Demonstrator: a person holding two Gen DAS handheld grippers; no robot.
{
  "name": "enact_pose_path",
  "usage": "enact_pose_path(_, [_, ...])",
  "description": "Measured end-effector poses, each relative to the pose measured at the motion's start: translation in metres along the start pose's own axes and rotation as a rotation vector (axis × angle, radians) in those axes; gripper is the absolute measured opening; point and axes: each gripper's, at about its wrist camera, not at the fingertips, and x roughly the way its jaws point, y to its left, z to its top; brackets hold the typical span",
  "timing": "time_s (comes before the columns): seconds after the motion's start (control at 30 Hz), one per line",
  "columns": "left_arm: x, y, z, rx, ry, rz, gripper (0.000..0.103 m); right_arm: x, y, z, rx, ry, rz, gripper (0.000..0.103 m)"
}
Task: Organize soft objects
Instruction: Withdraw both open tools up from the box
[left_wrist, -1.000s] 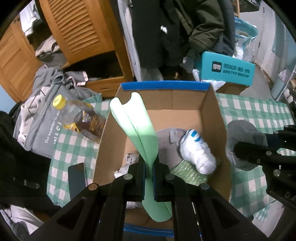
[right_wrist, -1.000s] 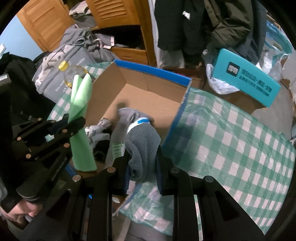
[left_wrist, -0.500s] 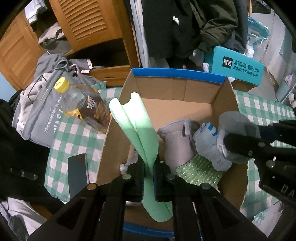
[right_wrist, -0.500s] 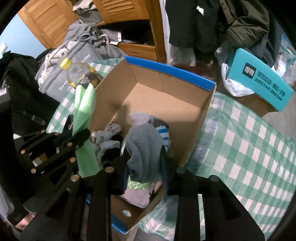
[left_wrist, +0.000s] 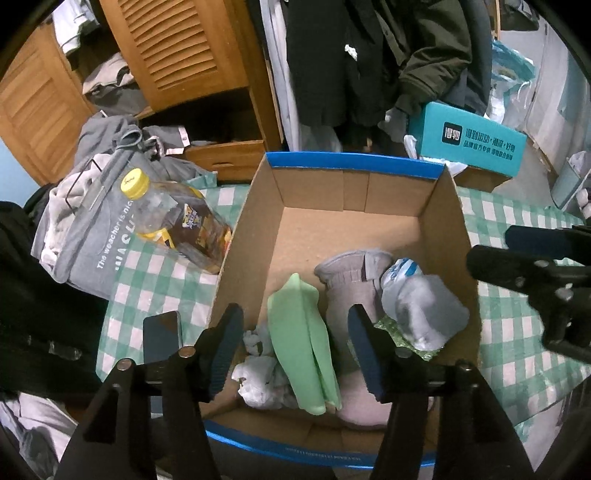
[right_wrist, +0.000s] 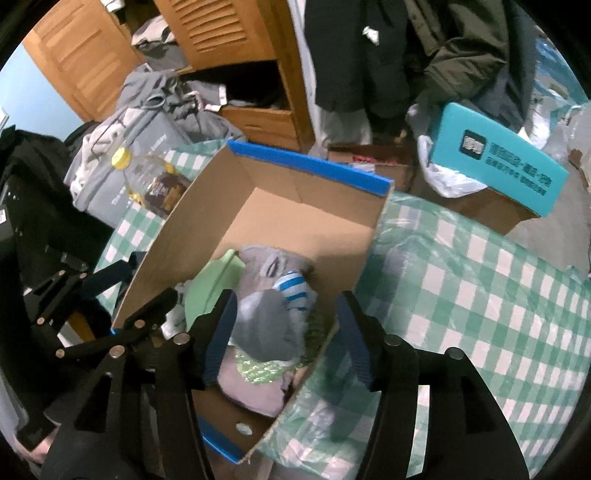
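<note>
Both grippers, left (left_wrist: 295, 350) and right (right_wrist: 282, 338), hung spread wide and empty above the cardboard box's (left_wrist: 354, 171) near end. Green foam (left_wrist: 301, 343) lay inside, long axis near-to-far, directly under the left gripper; the grey sock (right_wrist: 267, 326) sat right of it.

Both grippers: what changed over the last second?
Both let go. The left gripper opened and the green foam piece now lies in the cardboard box. The right gripper carried the grey sock over the box and released it there. Box, bottle and phone stayed put.
</note>
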Motion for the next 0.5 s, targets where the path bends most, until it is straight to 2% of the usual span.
enact_pose_path(0.17, [-0.017,-0.001,0.002,0.000,-0.032,-0.013,0.075,-0.022,-0.006,-0.005,0.013,-0.034,-0.035,0.068])
enact_pose_path(0.27, [-0.029,-0.004,0.003,0.011,-0.058,-0.020,0.080,-0.034,-0.009,-0.009,0.014,-0.055,-0.057,0.070])
enact_pose_path(0.5, [-0.050,-0.013,0.003,0.030,-0.092,-0.051,0.081,-0.065,-0.020,-0.021,0.028,-0.100,-0.100,0.070])
